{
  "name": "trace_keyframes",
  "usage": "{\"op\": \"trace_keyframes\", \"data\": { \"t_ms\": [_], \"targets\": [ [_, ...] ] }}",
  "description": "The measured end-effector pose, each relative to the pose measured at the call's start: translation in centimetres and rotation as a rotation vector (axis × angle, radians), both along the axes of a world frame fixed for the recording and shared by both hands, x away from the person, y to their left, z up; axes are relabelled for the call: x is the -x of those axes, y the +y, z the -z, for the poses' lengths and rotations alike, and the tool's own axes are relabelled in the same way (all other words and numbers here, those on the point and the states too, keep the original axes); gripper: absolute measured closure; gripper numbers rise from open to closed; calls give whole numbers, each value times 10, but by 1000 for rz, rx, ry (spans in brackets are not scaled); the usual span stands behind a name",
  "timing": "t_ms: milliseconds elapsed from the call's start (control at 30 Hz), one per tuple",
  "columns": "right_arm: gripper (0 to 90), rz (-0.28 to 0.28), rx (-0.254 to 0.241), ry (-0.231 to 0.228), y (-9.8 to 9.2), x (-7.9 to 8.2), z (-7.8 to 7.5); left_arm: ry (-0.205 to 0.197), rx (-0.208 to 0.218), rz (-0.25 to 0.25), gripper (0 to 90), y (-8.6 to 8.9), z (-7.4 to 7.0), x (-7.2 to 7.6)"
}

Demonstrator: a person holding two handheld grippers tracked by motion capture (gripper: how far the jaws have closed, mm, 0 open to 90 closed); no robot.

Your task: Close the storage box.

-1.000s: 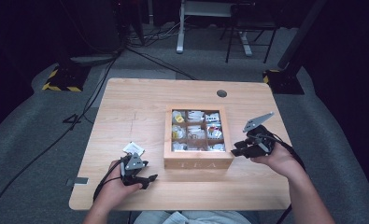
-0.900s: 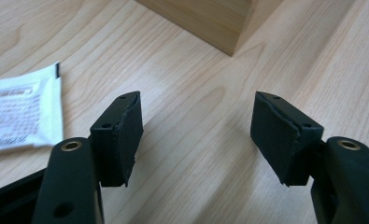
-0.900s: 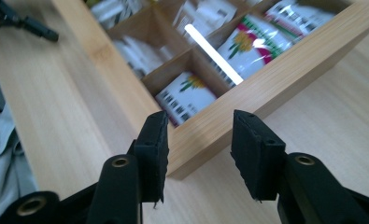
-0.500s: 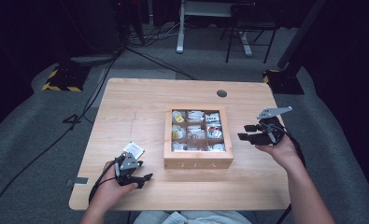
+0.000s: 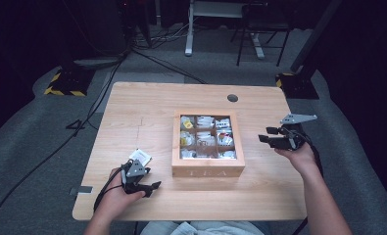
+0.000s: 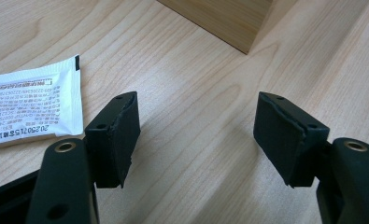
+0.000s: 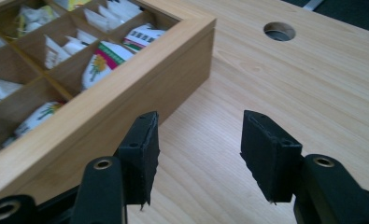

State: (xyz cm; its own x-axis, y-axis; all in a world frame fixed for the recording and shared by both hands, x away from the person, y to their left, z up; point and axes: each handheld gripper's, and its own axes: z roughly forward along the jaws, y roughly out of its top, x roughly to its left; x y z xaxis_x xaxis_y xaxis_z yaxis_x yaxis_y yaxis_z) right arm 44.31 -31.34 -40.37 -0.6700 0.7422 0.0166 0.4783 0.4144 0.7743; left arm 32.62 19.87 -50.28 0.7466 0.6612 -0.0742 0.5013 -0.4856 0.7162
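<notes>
Holding my left gripper (image 5: 143,186) low over the table (image 5: 147,107) near the tea box's (image 5: 208,169) front-left corner, I see its jaws spread with bare wood between them. A white sachet (image 6: 25,109) lies flat just beside its left jaw, apart from the box. My right gripper (image 5: 272,138) sits just off the box's right wall, jaws having just been opening, nothing between them.

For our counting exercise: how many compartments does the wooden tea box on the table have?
9, in three rows of three inside the tea box: far row, middle row, near row, each running left to right. All hold sachets.
</notes>
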Motion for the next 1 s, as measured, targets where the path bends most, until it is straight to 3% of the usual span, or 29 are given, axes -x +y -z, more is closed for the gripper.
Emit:
{"op": "trace_keyframes", "data": {
  "t_ms": [200, 367, 1000],
  "targets": [
    [464, 63, -14, -30, -14, -8, 17, -1, -1, 0, 321, 0, 0, 0],
    [466, 106, -45, 2, -23, -15, 34, -4, -6, -1, 304, -1, 0, -1],
    [463, 186, -13, 44, -31, -29, 85, -3, -7, -1, 296, -2, 0, -1]
  ]
}}
